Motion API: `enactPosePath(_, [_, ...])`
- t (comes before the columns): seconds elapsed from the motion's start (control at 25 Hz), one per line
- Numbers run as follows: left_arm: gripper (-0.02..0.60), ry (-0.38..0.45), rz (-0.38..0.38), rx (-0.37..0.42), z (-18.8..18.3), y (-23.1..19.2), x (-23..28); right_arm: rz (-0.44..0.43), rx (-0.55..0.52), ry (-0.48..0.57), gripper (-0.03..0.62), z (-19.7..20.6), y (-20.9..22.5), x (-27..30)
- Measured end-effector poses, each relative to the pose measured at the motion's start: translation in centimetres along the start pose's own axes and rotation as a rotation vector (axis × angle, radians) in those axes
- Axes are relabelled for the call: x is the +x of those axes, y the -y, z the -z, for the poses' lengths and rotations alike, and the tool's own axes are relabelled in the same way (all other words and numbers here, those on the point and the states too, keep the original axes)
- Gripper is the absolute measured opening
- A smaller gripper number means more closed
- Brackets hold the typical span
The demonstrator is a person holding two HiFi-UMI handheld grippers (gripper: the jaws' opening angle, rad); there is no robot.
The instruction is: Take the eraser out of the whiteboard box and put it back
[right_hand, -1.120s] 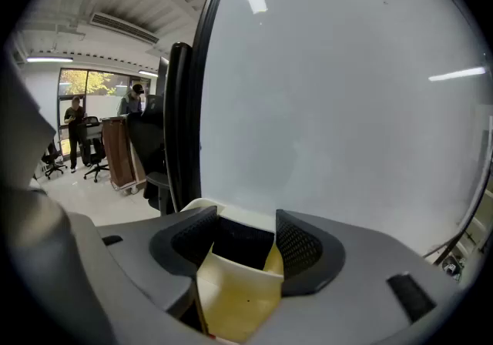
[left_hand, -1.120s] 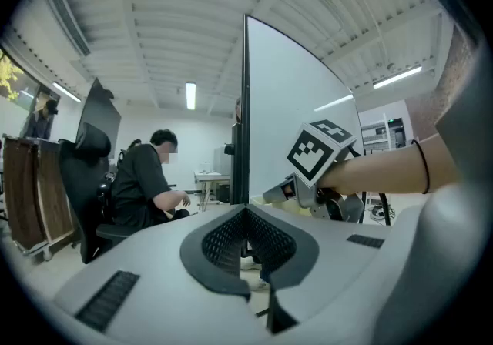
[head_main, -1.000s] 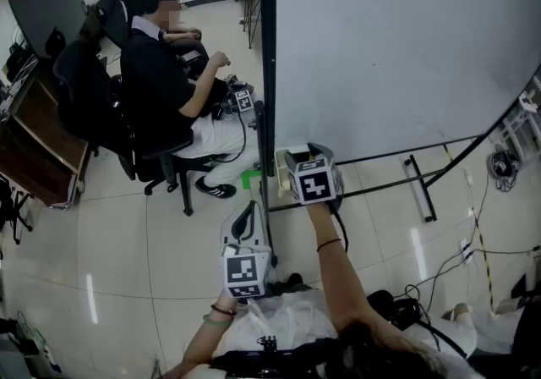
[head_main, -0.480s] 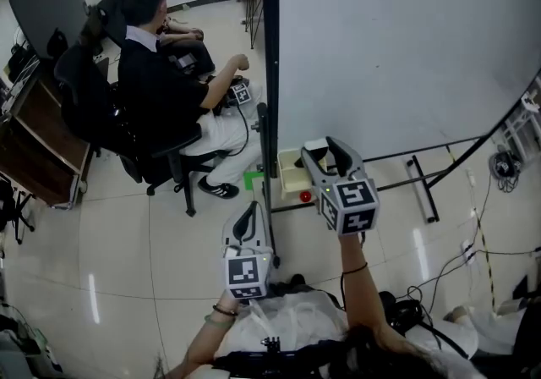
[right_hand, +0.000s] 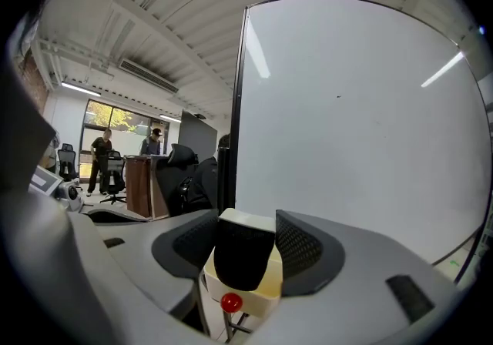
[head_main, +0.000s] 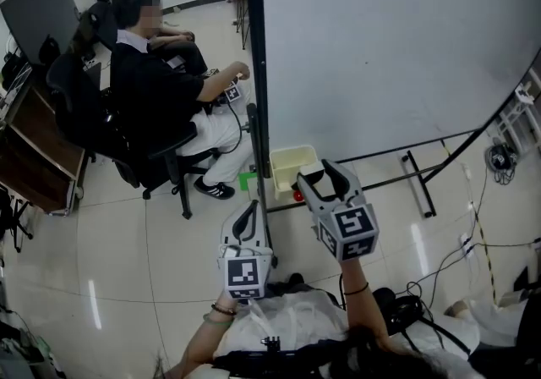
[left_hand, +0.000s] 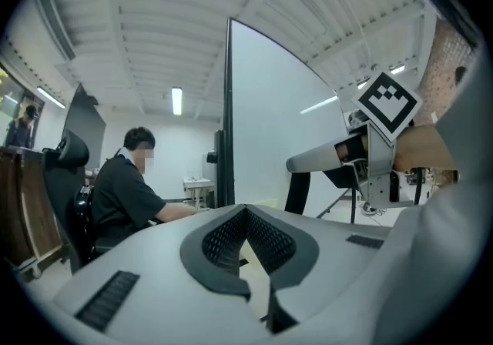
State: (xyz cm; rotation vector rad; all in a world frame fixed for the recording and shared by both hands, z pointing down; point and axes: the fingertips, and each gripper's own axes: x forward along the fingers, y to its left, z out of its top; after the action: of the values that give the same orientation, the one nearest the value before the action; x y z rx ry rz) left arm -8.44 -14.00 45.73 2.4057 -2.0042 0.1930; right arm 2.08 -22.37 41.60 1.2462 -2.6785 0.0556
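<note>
My right gripper [head_main: 315, 176] hangs just in front of the cream whiteboard box [head_main: 290, 160], which is fixed at the lower left corner of the whiteboard [head_main: 380, 47]. It is shut on the eraser [right_hand: 243, 255], a black felt block with a cream top, held upright between the pads above the box [right_hand: 271, 288]. A small red knob [right_hand: 229, 303] sits on the box front. My left gripper [head_main: 248, 211] is lower and nearer me, shut with nothing in it. In the left gripper view its tips [left_hand: 246, 212] meet, and the right gripper [left_hand: 362, 151] shows at the right.
A seated person [head_main: 148, 90] in a black shirt works at a desk to the left of the board's black post [head_main: 256, 73]. The stand's foot [head_main: 418, 184] crosses the floor at the right. Cables [head_main: 499, 162] lie on the floor at the far right.
My right gripper has drawn back from the box toward me and slightly right, bringing the eraser out with it. The left gripper has stayed where it was.
</note>
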Motion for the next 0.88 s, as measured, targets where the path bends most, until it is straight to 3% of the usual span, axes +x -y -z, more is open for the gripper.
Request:
enactPosePath(0.12, [0.002,0.032,0.000,-0.019,-0.4,0.2,-0.2,0.009,0.001,0.000,0.255,-0.2,0.2,-0.2])
enactPosePath(0.44, [0.002,0.006,-0.012,-0.006,0.3,0.0,-0.4,0.012,-0.019,0.011,0.255,0.1,0.4,0.6])
enactPosePath(0.72, [0.002,-0.005,-0.009,-0.011,0.5,0.2,-0.5,0.039,-0.108,-0.152,0.258,5.1,-0.3,3.7])
enactPosePath(0.88, [0.003,-0.012,-0.026,-0.013,0.6,-0.4,-0.7,0.035,-0.081,-0.107,0.289,5.9,-0.5,4.1])
